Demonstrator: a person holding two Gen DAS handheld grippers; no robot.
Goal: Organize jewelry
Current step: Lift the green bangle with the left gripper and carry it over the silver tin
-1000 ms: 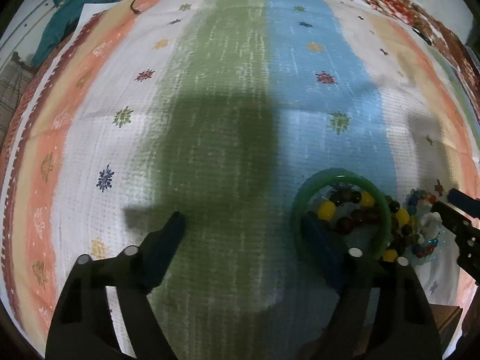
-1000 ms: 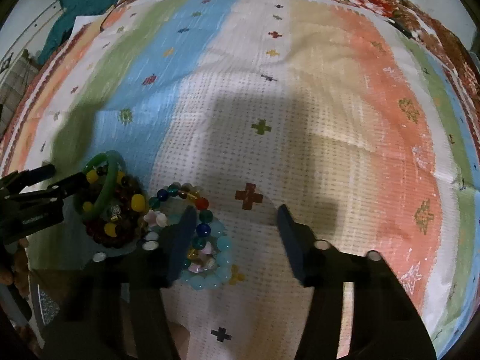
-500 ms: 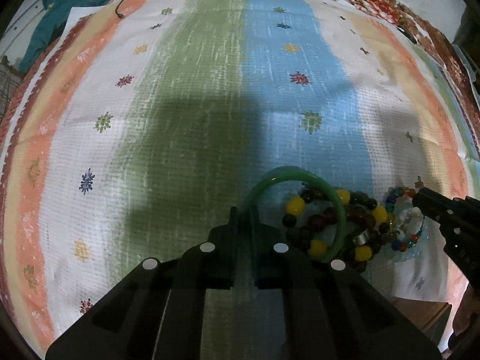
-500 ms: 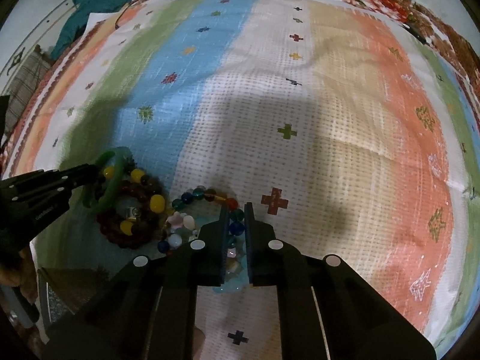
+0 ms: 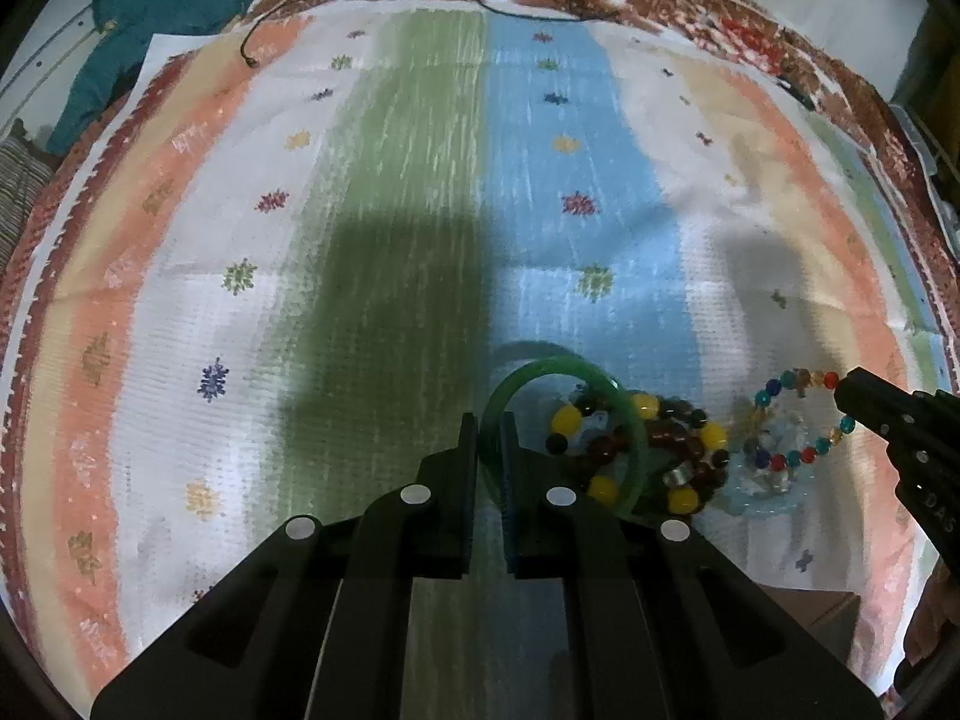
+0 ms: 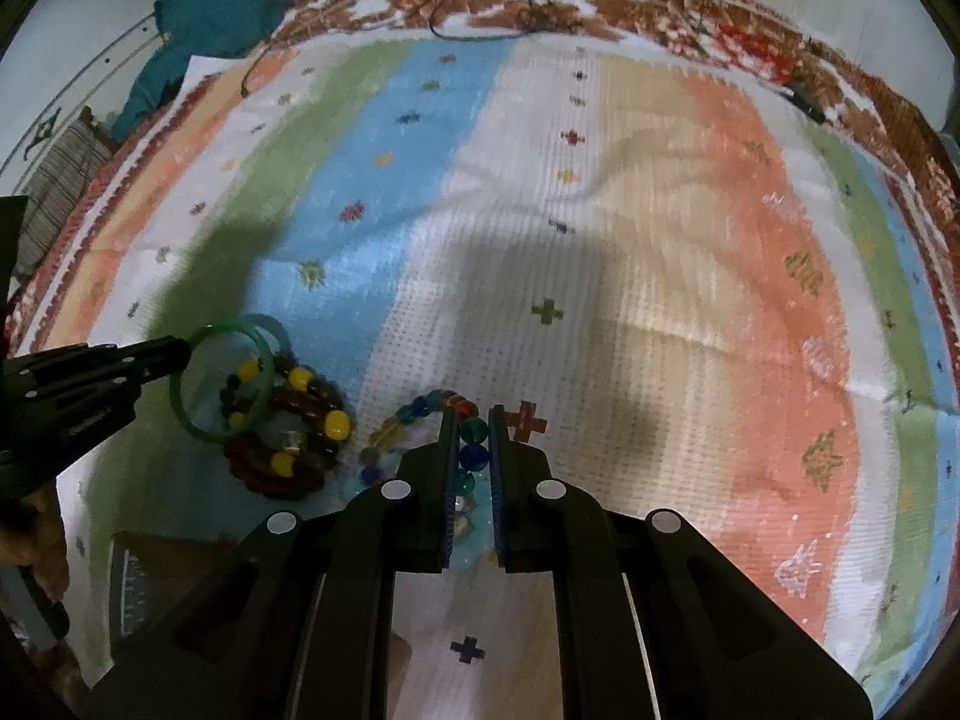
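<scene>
The jewelry sits in one small heap at the near edge of a striped cloth (image 5: pixel 420 210), and sorting looks barely begun. A green bangle (image 5: pixel 600 375) is tilted up off the cloth on one side, its rim pinched between the pads of the left claw (image 5: pixel 491 420), which is clenched on it. The far side of the bangle overlaps a brown and yellow bead bracelet (image 5: pixel 690 438) that lies flat underneath, so the two are not yet apart. Just beside these lies a strand of multicoloured beads (image 6: pixel 468 438); the right claw (image 6: pixel 468 414) is clenched on a stretch of it, blue and teal beads showing between the pads. Part of that strand rests over a pale blue bead bracelet (image 5: pixel 756 489), and a few clear or pinkish pieces lie inside; what they are is too small to tell.

By my reading, both pieces are gripped but neither is clear of the pile, and nothing is laid out separately. The wide open cloth beyond holds no jewelry. No box or tray for sorting is in view
</scene>
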